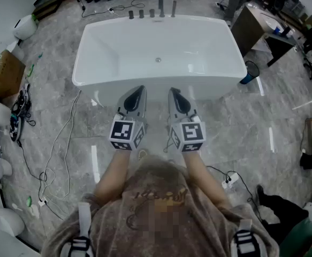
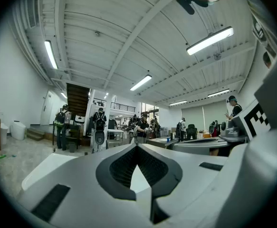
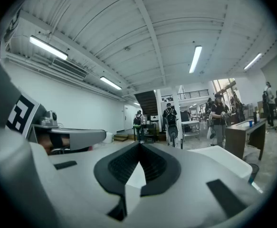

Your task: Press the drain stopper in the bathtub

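In the head view, the left hand-held gripper [image 1: 139, 88] and the right hand-held gripper [image 1: 173, 90] are held side by side, near the close rim of the white bathtub [image 1: 107, 82]. The drain stopper [image 1: 158, 60] is seen on the tub floor, ahead of both and well apart from them. In the left gripper view, the jaws are seen pressed together at the tips, with nothing between them. In the right gripper view, the jaws are closed too, and nothing is held.

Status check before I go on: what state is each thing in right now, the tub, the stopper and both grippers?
Bathtub: empty, no water visible.
Drain stopper: on the tub floor, untouched; up or down cannot be told.
Left gripper: jaws together, holding nothing, outside the tub by its near rim.
Right gripper: jaws together, holding nothing, beside the left one.
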`<state>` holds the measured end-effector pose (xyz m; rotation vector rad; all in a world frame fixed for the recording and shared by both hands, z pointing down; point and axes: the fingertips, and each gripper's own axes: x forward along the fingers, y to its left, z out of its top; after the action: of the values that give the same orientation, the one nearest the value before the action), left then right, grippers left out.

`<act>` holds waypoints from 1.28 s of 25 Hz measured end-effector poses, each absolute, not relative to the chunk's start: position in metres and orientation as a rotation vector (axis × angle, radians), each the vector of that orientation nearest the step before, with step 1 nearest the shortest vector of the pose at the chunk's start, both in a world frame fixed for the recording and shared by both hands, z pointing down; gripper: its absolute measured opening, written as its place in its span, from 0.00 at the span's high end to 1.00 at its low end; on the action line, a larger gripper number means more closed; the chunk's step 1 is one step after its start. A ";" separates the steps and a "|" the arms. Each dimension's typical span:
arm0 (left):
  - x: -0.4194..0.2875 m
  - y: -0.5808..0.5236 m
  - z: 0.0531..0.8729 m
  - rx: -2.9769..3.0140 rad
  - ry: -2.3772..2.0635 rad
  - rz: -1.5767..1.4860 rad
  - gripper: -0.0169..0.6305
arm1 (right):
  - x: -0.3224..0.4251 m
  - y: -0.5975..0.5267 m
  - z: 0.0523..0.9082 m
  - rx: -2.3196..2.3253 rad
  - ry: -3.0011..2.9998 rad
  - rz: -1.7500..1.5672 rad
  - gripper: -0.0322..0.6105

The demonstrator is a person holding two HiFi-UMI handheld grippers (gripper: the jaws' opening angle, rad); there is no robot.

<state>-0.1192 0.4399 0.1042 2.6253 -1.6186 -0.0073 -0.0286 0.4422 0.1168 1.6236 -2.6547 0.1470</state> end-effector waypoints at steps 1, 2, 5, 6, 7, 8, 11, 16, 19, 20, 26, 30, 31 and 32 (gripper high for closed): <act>-0.120 0.439 0.104 2.625 -1.615 -0.008 0.98 | -0.029 0.442 0.116 1.626 -2.653 0.147 0.95; -0.120 0.439 0.103 2.625 -1.613 -0.008 0.98 | -0.029 0.441 0.116 1.628 -2.651 0.148 0.95; -0.124 0.436 0.102 2.629 -1.612 -0.008 0.98 | -0.032 0.439 0.115 1.634 -2.657 0.155 0.95; -0.126 0.434 0.102 2.630 -1.613 -0.007 0.98 | -0.033 0.437 0.115 1.636 -2.665 0.159 0.95; -0.127 0.432 0.102 2.631 -1.612 -0.007 0.98 | -0.034 0.435 0.115 1.638 -2.671 0.161 0.95; -0.128 0.430 0.102 2.631 -1.610 -0.008 0.98 | -0.036 0.433 0.115 1.641 -2.673 0.159 0.95; -0.132 0.424 0.103 2.641 -1.595 -0.007 0.98 | -0.041 0.427 0.115 1.642 -2.674 0.148 0.95; -0.141 0.411 0.105 2.686 -1.544 0.014 0.98 | -0.056 0.414 0.117 1.633 -2.687 0.134 0.95; -0.153 0.404 0.109 2.697 -1.519 0.020 0.98 | -0.067 0.406 0.121 1.650 -2.670 0.133 0.95; -0.156 0.401 0.110 2.697 -1.512 0.020 0.98 | -0.070 0.404 0.122 1.656 -2.661 0.131 0.95; -0.167 0.384 0.117 2.714 -1.466 0.023 0.98 | -0.076 0.391 0.126 1.699 -2.621 0.114 0.95; -0.163 0.368 0.124 2.725 -1.445 0.032 0.98 | -0.069 0.375 0.129 1.737 -2.603 0.106 0.95; -0.160 0.363 0.124 2.730 -1.437 0.029 0.98 | -0.065 0.369 0.130 1.747 -2.598 0.103 0.95; -0.157 0.358 0.125 2.737 -1.429 0.027 0.98 | -0.062 0.363 0.131 1.756 -2.594 0.101 0.95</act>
<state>-0.1567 0.3577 0.1251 2.7365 -1.4289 0.0265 -0.0621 0.3634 0.1315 1.7558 -2.5940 0.1013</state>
